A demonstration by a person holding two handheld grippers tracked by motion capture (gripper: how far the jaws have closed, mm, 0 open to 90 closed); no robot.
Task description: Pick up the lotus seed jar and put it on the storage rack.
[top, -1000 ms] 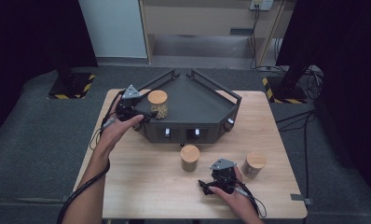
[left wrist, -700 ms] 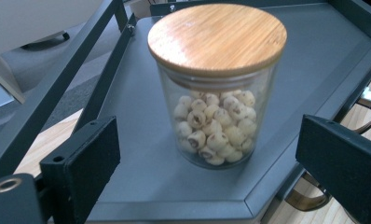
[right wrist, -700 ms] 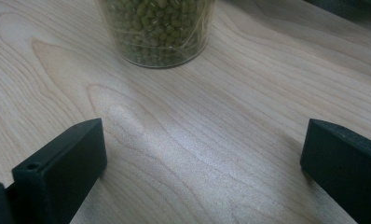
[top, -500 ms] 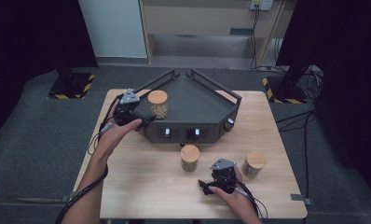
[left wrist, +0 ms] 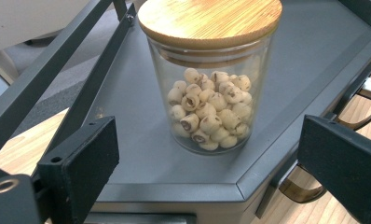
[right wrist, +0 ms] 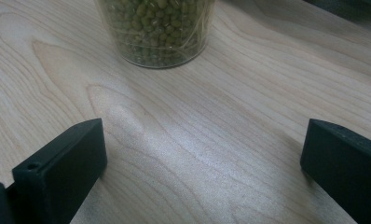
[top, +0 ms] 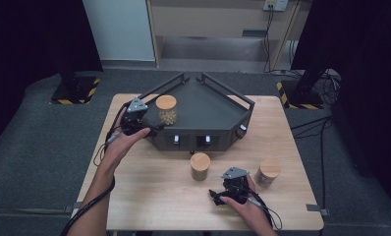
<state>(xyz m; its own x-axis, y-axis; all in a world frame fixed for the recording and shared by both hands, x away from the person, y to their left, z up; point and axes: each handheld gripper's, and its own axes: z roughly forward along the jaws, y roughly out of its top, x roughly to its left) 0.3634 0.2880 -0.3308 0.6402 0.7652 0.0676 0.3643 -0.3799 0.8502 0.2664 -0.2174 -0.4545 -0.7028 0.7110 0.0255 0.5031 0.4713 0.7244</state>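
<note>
1. Left claw (top: 152, 129): jaws spread wide, grasping nothing, held at the near-left edge of the dark tray (top: 218, 110), pointing at the seed jar (left wrist: 208, 77).
2. Seed jar: glass, bamboo lid, pale round seeds; stands upright on the tray floor, near its left rail, apart from both jaws.
3. Right claw (top: 218, 194): released, resting low on the table (top: 149, 196), aimed at the bean jar (top: 200, 166) (green beans inside, seen in the right gripper view).
4. Third jar (top: 268, 172): just beside the right claw, on the table.
5. Step in hand, as I judge it: stocking the tray; one jar placed, two waiting.
6. Next move likely calls for the right claw to advance and close round the bean jar's body.
7. Room: bare wood ahead; tray interior mostly free, though its rails need clearing from above.
</note>
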